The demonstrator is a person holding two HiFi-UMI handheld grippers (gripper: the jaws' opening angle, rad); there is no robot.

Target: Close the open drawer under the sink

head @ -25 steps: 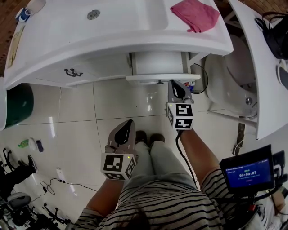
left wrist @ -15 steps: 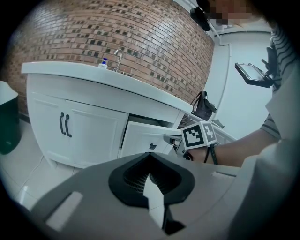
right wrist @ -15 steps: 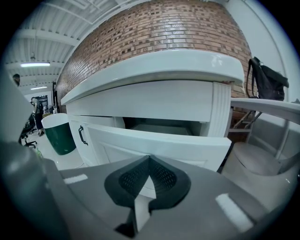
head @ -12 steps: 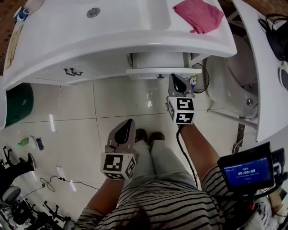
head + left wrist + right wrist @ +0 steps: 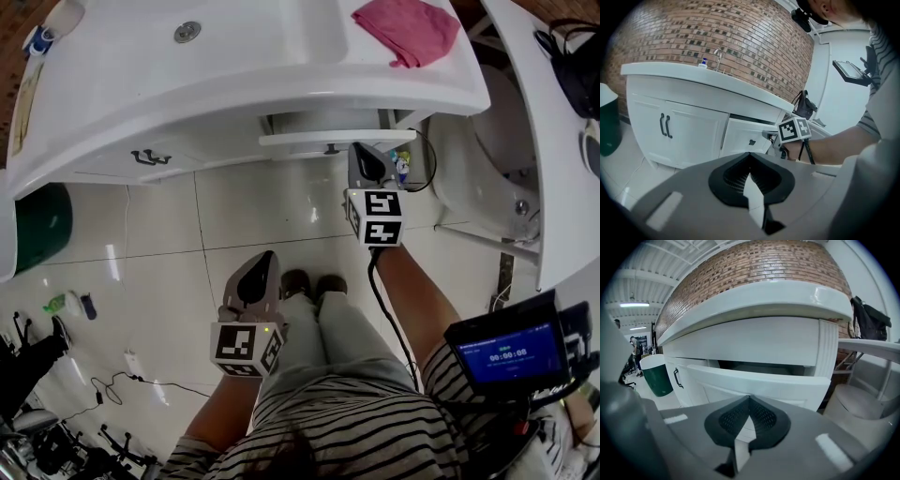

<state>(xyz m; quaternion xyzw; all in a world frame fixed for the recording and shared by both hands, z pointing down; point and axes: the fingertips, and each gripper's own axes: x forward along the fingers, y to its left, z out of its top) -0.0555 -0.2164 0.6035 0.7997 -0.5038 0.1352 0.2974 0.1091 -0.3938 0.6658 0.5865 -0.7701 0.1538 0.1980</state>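
Note:
The white drawer point(image 5: 333, 140) under the sink counter point(image 5: 234, 84) sticks out only a little; a small dark handle shows on its front point(image 5: 751, 142). My right gripper point(image 5: 368, 161) is shut and empty, its tip against the right part of the drawer front point(image 5: 754, 383). My left gripper point(image 5: 253, 286) hangs shut and empty over the floor, well short of the cabinet, above the person's legs.
A pink cloth point(image 5: 405, 30) lies on the counter's right end. Cabinet doors with dark handles point(image 5: 150, 157) are left of the drawer. A green bin point(image 5: 37, 220) stands at the left, a white toilet point(image 5: 487, 169) at the right. A screen point(image 5: 506, 354) hangs at the lower right.
The drawer has slid inward toward the cabinet, and my right gripper has moved forward with it. The left gripper has stayed where it was.

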